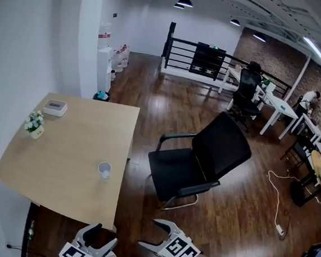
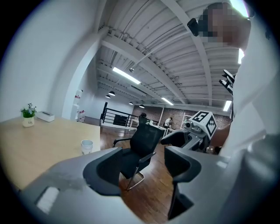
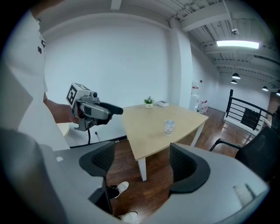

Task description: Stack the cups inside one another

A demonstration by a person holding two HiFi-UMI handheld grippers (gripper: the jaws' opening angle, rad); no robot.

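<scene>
left gripper (image 2: 142, 168): jaws wide apart, nothing between them; held low, short of the near edge of the surface (image 1: 58, 189)
right gripper (image 3: 142, 164): jaws also wide apart and empty; just beside the left one, same height
cup (image 1: 104, 170): ahead of both grippers and well apart from them, upright on the surface, near the edge on the right gripper's side
cup count: only one cup shape shows; cannot tell whether it is a single cup or several already nested
step in hand: likely the approach; no grasp begun
how to do it well: bring one gripper in level with the cup wall, jaws kept wide until they straddle it, and close gently since a thin cup may dent. Keep it upright. Steady any receiving cup with the other gripper, because a light cup so close to the edge could be knocked off
chair (image 1: 203, 157): ahead of the right gripper, off the surface, clear of the reach
flower pot (image 1: 34, 124): beyond the cup, on the left gripper's side
white box (image 1: 55, 107): farther than the pot, at the far corner
writing: dark print on the cup and a mark on the pot, both too small to read; the gripper cubes carry only square markers
</scene>
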